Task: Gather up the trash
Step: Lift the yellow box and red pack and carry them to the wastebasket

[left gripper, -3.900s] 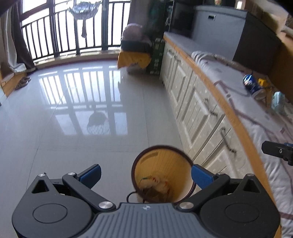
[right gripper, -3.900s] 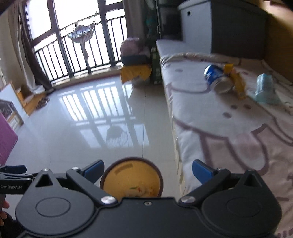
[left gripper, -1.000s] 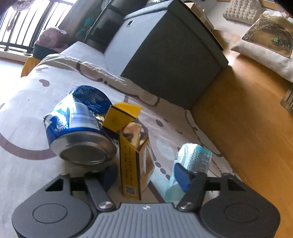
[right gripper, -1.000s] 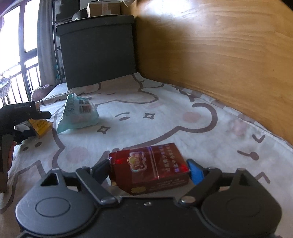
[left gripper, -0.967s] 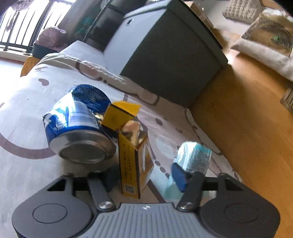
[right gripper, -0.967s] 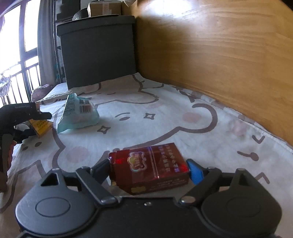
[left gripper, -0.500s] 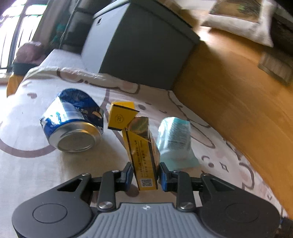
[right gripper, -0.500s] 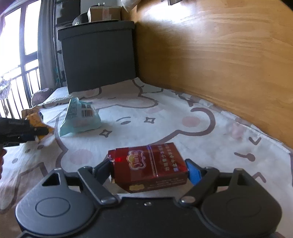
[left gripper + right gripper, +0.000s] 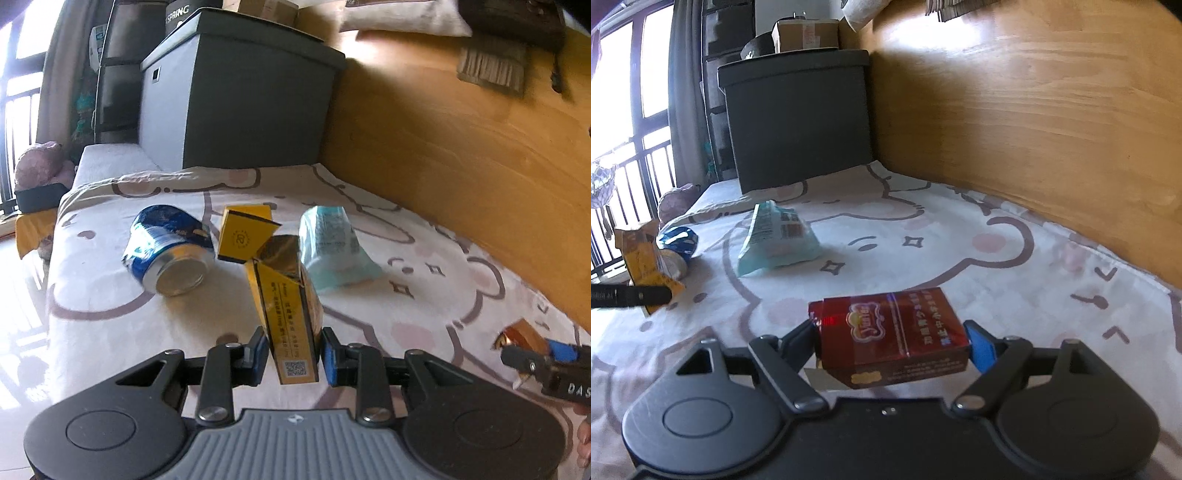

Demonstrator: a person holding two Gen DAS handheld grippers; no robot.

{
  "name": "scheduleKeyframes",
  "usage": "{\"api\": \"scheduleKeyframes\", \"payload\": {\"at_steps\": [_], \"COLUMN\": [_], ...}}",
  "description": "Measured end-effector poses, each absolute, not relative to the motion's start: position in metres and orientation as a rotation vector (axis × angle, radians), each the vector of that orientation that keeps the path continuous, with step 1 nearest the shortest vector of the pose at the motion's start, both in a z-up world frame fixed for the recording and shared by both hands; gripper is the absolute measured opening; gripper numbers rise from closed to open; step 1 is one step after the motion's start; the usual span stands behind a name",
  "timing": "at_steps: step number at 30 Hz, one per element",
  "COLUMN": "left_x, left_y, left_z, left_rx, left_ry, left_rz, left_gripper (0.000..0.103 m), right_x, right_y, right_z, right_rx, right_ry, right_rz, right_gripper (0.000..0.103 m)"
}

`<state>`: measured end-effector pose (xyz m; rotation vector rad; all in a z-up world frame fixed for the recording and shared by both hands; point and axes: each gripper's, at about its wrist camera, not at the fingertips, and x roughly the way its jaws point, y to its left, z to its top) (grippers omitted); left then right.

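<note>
My left gripper is shut on an open yellow carton, held upright above the patterned cloth. Behind it a crushed blue can lies on its side, and a teal plastic packet lies to the can's right. My right gripper is shut on a red cigarette pack, gripped by its two ends just above the cloth. In the right wrist view the teal packet, the blue can and the held yellow carton sit at the left.
A dark grey storage box stands at the far end of the cloth-covered counter. A wooden wall runs along its right side. The counter's left edge drops to a shiny tiled floor. Balcony railings lie beyond.
My left gripper closed on the yellow carton, lifted it off the cloth and rolled. The right gripper rose slightly with the red pack between its fingers.
</note>
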<state>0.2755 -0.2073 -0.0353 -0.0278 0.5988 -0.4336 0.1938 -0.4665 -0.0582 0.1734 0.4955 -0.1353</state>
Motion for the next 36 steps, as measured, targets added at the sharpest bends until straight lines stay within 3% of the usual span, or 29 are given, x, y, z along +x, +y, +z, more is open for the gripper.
{"api": "scheduleKeyframes", "payload": {"at_steps": [20,36], "left_x": [0.186,0.143], "left_y": [-0.161,-0.116], "left_z": [0.036,0.061], "left_rx": [0.01,0.007], "left_ry": [0.547,0.526], "left_rz": [-0.391,-0.368], "left_gripper": [0.031,0.031], "right_x": [0.144,0.117], "right_y": [-0.393,-0.336], "right_z": [0.028,0.056], "right_rx": [0.122,0.077], "right_ry": [0.479,0.487], "right_rz": [-0.072,-0.038], "right_gripper": [0.084,0.084]}}
